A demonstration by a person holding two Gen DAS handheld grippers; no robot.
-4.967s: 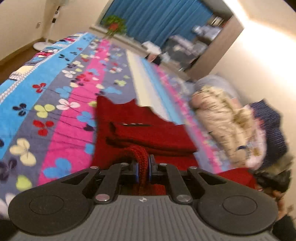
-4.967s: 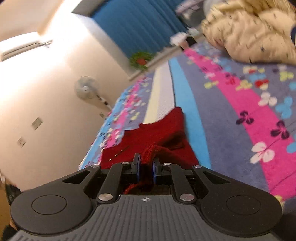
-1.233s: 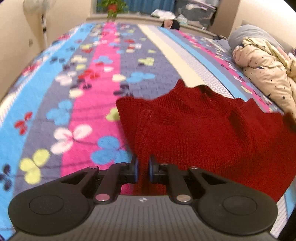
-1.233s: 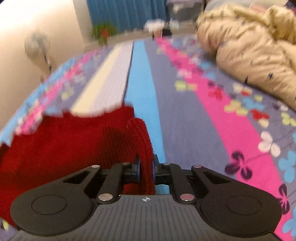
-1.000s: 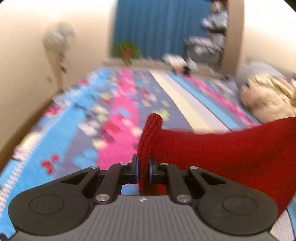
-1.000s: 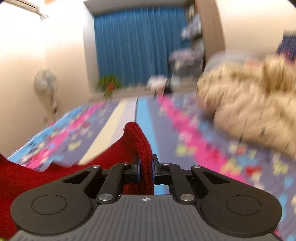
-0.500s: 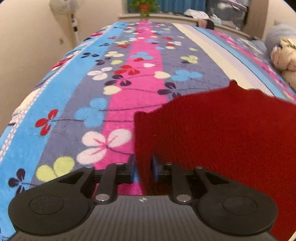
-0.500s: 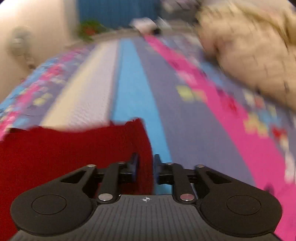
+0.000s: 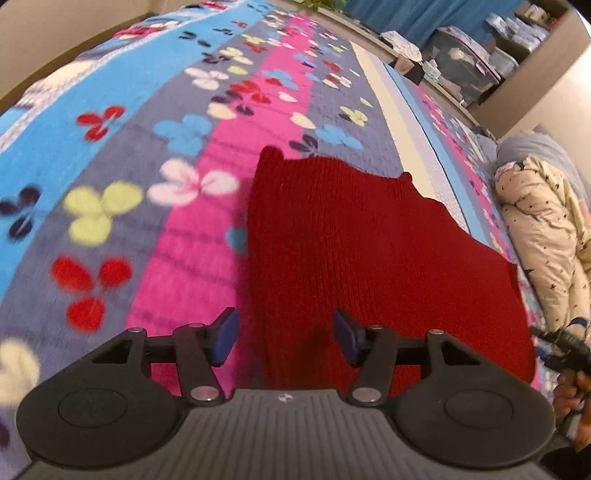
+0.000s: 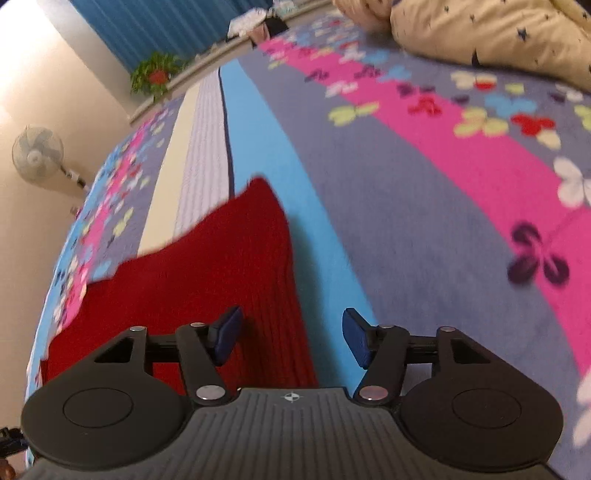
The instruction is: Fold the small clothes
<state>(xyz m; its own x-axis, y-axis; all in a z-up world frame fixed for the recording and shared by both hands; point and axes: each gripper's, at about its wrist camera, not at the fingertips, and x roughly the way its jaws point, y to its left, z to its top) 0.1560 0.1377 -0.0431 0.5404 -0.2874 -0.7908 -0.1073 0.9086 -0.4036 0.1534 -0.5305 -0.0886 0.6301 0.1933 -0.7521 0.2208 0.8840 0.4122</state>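
Note:
A dark red knitted garment (image 9: 362, 254) lies spread flat on the flowered bedspread (image 9: 147, 155). My left gripper (image 9: 284, 339) is open and empty, just above the garment's near left edge. In the right wrist view the same red garment (image 10: 207, 266) lies to the left, and my right gripper (image 10: 291, 338) is open and empty above its near right edge. The blue pads (image 10: 354, 341) hold nothing.
A cream star-patterned bundle (image 9: 546, 229) lies at the bed's right side; it also shows in the right wrist view (image 10: 491, 33). A standing fan (image 10: 37, 155) and a potted plant (image 10: 155, 74) stand by the wall. The other hand-held gripper (image 9: 565, 350) shows at the right edge.
Both grippers held the garment's edges, lifted and shook it out, laid it flat, then opened and let go. The garment now lies spread on the bed.

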